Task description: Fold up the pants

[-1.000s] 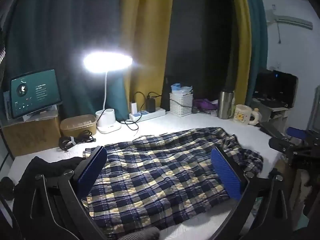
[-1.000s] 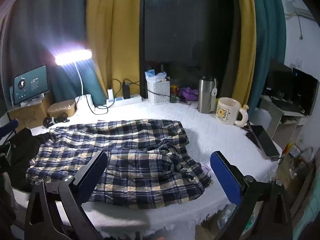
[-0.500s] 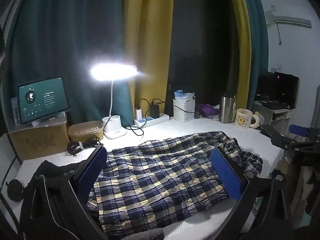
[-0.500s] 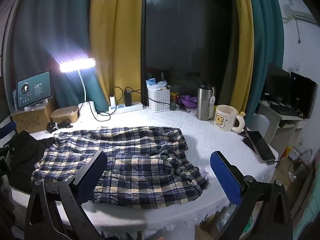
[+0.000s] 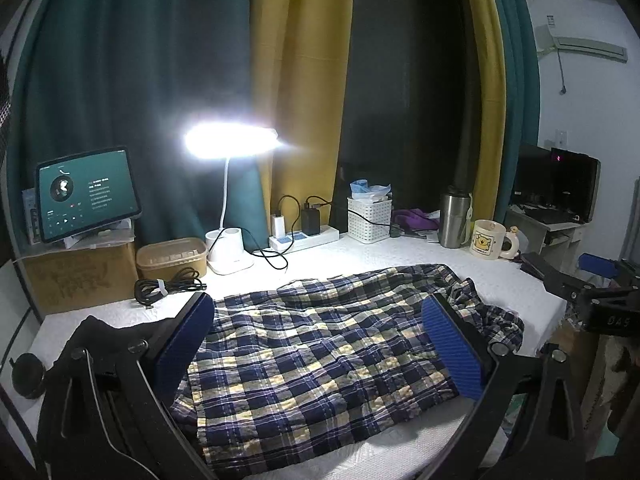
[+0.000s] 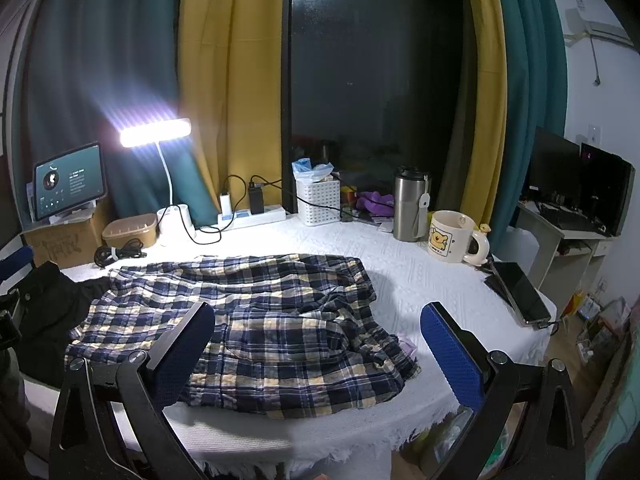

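The plaid pants (image 5: 320,344), navy, white and yellow, lie spread flat on the white table cover (image 5: 360,256), bunched at the right end. They also show in the right wrist view (image 6: 260,320). My left gripper (image 5: 320,344) is open and empty, held above the pants near the front edge. My right gripper (image 6: 316,352) is open and empty, held above the pants' right part. The right gripper also shows at the right edge of the left wrist view (image 5: 600,280).
Along the back stand a lit desk lamp (image 5: 228,148), a tablet (image 5: 86,192) on a cardboard box, a power strip (image 5: 304,236), a white basket (image 5: 368,220), a steel tumbler (image 6: 410,208) and a mug (image 6: 452,236). A phone (image 6: 524,292) lies at right. Dark cloth (image 6: 48,300) lies at left.
Both grippers have pulled back and risen, so the pants and table look farther away and lower in view. The pants have not moved.
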The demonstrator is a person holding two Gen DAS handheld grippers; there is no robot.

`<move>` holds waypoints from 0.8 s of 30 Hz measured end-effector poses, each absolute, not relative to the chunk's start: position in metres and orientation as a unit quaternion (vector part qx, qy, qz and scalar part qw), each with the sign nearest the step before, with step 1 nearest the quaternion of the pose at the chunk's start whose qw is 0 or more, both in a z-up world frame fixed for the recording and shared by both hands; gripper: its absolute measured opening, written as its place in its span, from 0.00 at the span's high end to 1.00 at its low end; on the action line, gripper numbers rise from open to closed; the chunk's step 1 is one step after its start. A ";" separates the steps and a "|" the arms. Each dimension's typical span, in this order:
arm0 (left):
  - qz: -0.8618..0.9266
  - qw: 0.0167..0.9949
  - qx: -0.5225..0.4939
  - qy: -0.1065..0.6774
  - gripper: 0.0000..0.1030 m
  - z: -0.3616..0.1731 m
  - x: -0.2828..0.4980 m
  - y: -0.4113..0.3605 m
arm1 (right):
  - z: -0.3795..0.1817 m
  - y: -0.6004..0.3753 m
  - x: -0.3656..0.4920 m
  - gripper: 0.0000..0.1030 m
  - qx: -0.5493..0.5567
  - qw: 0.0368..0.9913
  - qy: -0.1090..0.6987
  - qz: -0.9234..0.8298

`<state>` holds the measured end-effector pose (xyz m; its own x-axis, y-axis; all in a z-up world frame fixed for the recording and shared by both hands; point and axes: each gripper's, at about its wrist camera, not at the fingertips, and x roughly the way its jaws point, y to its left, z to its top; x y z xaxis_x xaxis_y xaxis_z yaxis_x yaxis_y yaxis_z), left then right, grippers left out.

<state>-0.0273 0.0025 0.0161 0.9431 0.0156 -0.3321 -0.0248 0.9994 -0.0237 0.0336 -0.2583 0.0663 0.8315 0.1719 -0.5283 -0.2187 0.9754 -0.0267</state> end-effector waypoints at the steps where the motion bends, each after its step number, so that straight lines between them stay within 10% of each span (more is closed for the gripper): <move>1: 0.011 0.986 -0.014 0.169 0.01 0.016 -0.027 0.002 | 0.067 -0.258 0.034 0.00 -0.043 0.956 0.272 0.102; 24: 0.017 0.985 -0.016 0.172 0.00 0.018 -0.027 0.005 | 0.066 -0.259 0.034 0.00 -0.042 0.956 0.272 0.102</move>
<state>-0.0273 0.0050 0.0175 0.9403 0.0273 -0.3392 -0.0386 0.9989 -0.0267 0.0337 -0.2591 0.0660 0.8311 0.1729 -0.5286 -0.2188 0.9754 -0.0250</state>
